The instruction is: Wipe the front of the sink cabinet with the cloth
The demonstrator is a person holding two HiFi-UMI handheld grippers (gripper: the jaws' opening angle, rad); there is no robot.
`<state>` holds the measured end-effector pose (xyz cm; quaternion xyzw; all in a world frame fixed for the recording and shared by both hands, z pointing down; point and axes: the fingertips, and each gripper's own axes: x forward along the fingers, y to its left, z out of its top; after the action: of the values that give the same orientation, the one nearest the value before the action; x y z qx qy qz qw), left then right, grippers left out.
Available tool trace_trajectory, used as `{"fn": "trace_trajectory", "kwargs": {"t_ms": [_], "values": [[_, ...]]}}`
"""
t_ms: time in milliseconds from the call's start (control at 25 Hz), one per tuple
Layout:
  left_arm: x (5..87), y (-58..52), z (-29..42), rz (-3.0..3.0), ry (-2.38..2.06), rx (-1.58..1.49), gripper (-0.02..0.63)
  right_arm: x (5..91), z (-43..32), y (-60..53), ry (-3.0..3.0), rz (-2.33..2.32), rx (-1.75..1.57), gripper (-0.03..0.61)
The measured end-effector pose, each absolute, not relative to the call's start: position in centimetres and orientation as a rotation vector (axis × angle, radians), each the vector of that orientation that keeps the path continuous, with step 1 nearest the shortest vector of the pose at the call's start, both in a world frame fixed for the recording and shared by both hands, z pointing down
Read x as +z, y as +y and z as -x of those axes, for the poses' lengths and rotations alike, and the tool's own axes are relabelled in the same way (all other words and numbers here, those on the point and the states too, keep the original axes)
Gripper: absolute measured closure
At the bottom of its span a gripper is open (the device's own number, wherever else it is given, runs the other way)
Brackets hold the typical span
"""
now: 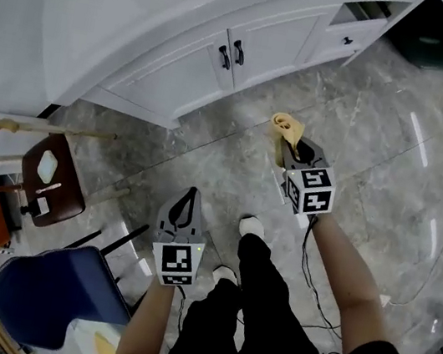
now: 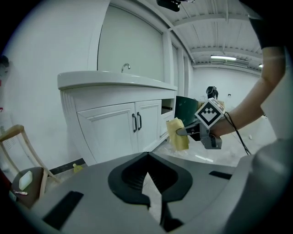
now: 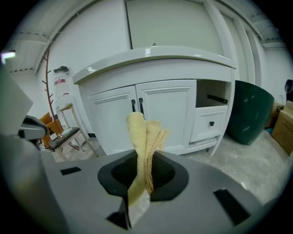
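right gripper [image 1: 292, 148] clamped on yellow cloth [image 1: 286, 127]; near sink cabinet [image 1: 179, 80] doors, apart from them | left gripper [image 1: 191, 194] jaws together, nothing held; farther back from cabinet

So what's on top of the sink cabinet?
A white countertop with a small faucet standing on it. Both gripper views sit below its rim, so the basin is hidden from them.
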<state>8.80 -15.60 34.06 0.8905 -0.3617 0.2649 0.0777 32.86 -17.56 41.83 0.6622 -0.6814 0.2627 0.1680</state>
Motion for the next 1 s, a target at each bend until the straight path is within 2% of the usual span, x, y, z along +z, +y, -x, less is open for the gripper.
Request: {"fn": "trace_trajectory", "kwargs": {"t_ms": [200, 400, 760, 1000], "values": [[29.8, -12.7, -10.4, -2.656, -1.039, 0.775, 0.598, 39.7, -34.2, -15.6, -1.869, -1.942, 0.825, 0.517], [26.7, -11.6, -6.7, -2.604, -1.112, 0.754, 0.598, 36.3, -32.1, -13.5, -1.856, -1.946, 0.773, 0.516], [22.1, -4.2, 4.7, -2.631, -0.961, 0.664, 0.598, 25.2, -17.9, -6.8, -1.899, -1.97, 0.533, 0.516], [16.0, 2.7, 12.4, -2.7, -0.746, 0.597, 0.598, 16.2, -9.4, 3.7, -1.829, -2.113, 0.501, 0.515]]}}
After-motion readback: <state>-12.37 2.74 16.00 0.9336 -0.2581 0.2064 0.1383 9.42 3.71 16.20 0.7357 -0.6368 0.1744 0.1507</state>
